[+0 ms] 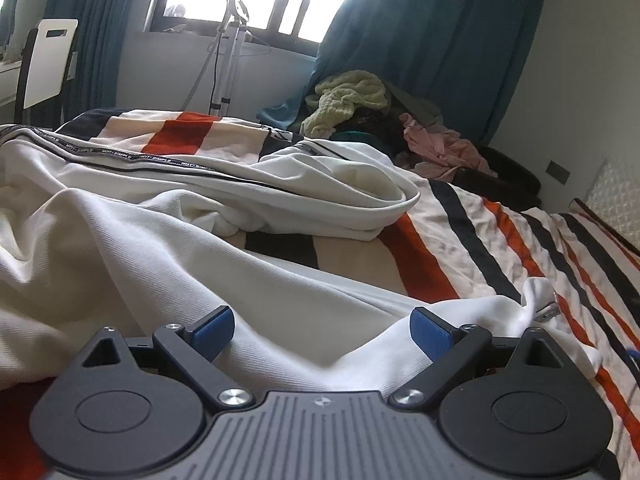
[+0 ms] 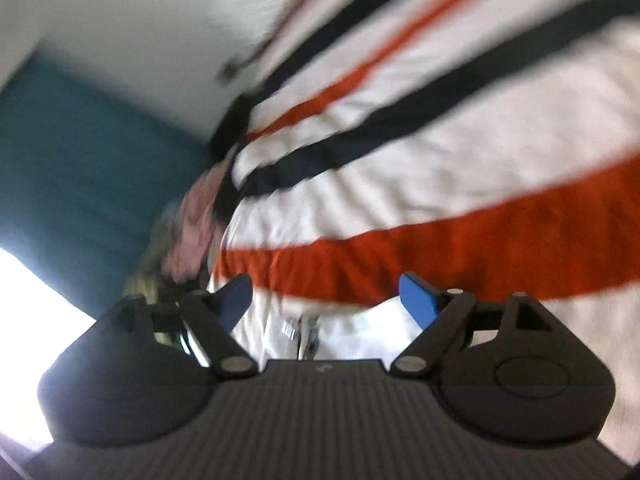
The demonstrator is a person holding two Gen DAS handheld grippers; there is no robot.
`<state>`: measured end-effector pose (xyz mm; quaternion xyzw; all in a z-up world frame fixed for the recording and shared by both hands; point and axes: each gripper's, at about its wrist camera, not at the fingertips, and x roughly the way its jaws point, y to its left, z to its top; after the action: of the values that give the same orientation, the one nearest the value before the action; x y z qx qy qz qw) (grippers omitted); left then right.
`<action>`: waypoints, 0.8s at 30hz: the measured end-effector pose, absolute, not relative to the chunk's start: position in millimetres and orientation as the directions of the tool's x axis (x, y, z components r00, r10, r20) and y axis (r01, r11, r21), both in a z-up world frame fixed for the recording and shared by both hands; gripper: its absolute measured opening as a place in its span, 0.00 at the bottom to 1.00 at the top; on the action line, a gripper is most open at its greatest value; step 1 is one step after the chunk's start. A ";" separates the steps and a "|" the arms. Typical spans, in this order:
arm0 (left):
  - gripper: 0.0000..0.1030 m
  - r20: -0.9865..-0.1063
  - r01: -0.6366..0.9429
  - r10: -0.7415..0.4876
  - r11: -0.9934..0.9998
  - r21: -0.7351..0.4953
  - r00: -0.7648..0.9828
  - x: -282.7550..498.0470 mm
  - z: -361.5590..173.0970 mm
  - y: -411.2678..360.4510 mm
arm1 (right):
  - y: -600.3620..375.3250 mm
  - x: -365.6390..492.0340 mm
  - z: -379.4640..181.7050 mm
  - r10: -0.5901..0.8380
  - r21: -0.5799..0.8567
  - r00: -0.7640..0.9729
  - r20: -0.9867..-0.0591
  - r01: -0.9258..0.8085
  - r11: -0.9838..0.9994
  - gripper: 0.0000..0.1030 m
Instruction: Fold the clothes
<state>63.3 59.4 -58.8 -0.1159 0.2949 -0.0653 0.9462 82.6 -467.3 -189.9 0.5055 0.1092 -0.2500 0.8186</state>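
A white garment with black lettered trim lies crumpled across the striped bedspread in the left wrist view. My left gripper is open, low over the garment's near edge, with white cloth lying between its blue fingertips. A drawstring end lies at the garment's right corner. The right wrist view is tilted and blurred. My right gripper is open above the striped bedspread, with white cloth just below its fingers; nothing is gripped.
A heap of other clothes, yellow-green and pink, sits at the bed's far end by teal curtains. A white chair and a stand are by the window. A wall runs along the right.
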 end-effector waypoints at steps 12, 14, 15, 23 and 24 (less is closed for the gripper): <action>0.97 -0.565 0.040 -0.162 0.974 -0.222 0.809 67.5 -67.6 58.8 | -333.2 226.9 -224.2 0.028 0.469 0.800 -0.599 0.322 0.822 0.67; 0.98 -0.564 0.044 -0.163 0.975 -0.218 0.810 70.0 -68.6 56.7 | -335.9 238.1 -234.8 0.022 0.444 0.793 -0.609 0.317 0.838 0.40; 0.98 -0.563 0.046 -0.164 0.975 -0.218 0.810 71.0 -68.9 55.8 | -337.0 240.8 -237.8 0.025 0.439 0.792 -0.610 0.311 0.843 0.29; 0.98 -0.537 0.055 -0.208 0.956 -0.287 0.817 72.1 -65.8 57.5 | -352.8 193.1 -208.0 -0.005 0.585 0.866 -0.501 0.342 0.735 0.09; 0.98 -0.531 0.053 -0.219 0.949 -0.310 0.818 71.5 -64.5 60.4 | -355.1 182.3 -201.0 -0.020 0.600 0.878 -0.479 0.343 0.723 0.09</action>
<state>71.5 60.4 -64.5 -0.1421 0.2927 -0.0722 0.9428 182.3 -355.1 -201.0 0.3583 0.2257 -0.1008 0.9003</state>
